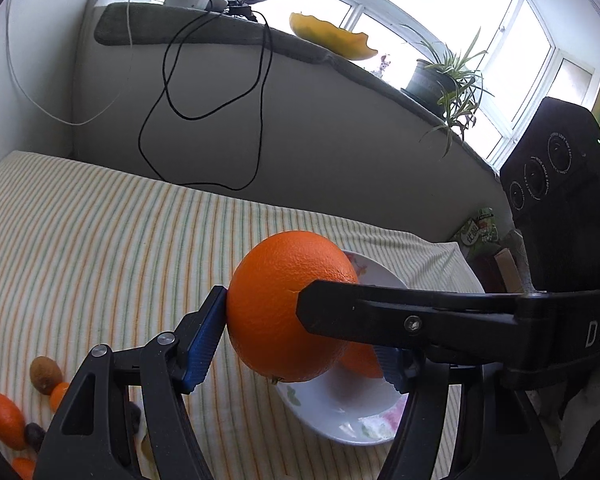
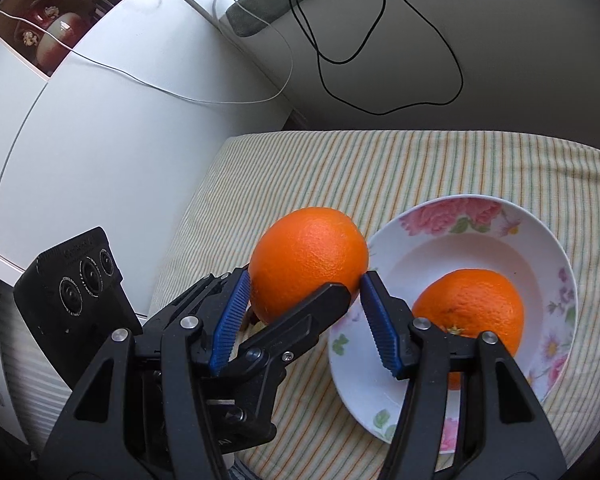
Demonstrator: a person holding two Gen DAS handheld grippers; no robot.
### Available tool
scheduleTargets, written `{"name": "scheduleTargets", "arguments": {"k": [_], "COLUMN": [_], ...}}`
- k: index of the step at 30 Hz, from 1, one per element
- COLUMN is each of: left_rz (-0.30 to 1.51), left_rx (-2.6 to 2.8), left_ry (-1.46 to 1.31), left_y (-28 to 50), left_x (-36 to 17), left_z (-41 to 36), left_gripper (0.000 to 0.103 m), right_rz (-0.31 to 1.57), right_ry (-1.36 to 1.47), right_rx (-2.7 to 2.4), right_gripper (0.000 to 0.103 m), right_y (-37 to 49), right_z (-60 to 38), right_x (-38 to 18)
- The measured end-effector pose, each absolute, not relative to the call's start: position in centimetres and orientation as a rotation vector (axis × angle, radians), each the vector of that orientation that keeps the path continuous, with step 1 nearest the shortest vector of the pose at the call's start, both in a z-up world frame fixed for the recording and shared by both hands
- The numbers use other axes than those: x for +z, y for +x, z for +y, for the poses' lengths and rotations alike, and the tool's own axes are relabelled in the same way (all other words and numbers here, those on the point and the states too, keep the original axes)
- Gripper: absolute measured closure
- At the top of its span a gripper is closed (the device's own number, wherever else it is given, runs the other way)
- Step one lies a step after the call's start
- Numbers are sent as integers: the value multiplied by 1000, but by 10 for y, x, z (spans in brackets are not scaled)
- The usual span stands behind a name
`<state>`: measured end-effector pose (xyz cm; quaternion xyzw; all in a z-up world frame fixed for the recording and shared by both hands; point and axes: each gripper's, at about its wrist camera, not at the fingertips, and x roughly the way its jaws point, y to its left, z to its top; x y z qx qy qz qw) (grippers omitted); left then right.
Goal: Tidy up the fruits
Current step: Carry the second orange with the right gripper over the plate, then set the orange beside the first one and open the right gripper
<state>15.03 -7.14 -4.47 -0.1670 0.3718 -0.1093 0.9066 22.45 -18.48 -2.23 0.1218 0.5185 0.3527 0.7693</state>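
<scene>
A large orange (image 1: 288, 304) (image 2: 308, 260) is held in the air above the striped cloth, next to a white floral bowl (image 1: 340, 412) (image 2: 432, 240). Both grippers close on it at once. My left gripper (image 1: 300, 340) has its blue pads on the orange's sides; the right gripper's finger crosses in front of the orange. My right gripper (image 2: 304, 304) also has its blue pads against the orange, with the left gripper's finger (image 2: 300, 316) crossing below it. A second orange (image 2: 468, 308) lies in the bowl.
Several small fruits, a kiwi (image 1: 44, 374) and small oranges (image 1: 6, 420), lie on the cloth at the lower left. Black cables (image 1: 204, 92) hang down the wall. A windowsill holds a plant (image 1: 444, 76) and a yellow dish (image 1: 332, 36). A white cabinet (image 2: 92, 136) stands left.
</scene>
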Motion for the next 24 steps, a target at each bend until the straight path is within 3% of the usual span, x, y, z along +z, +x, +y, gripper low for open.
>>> {"name": "scheduleTargets", "arguments": {"k": [24], "left_rz": [834], "left_rx": [-238], "left_ry": [-275], "left_y": [162], "left_x": [-56], "left_z": [-95], "left_gripper": [35], "right_rz": [1089], "right_ry": [237], "right_rx": [691], "right_gripper": [43], "right_y": [243], "right_z": [-206], "right_x": [-22]}}
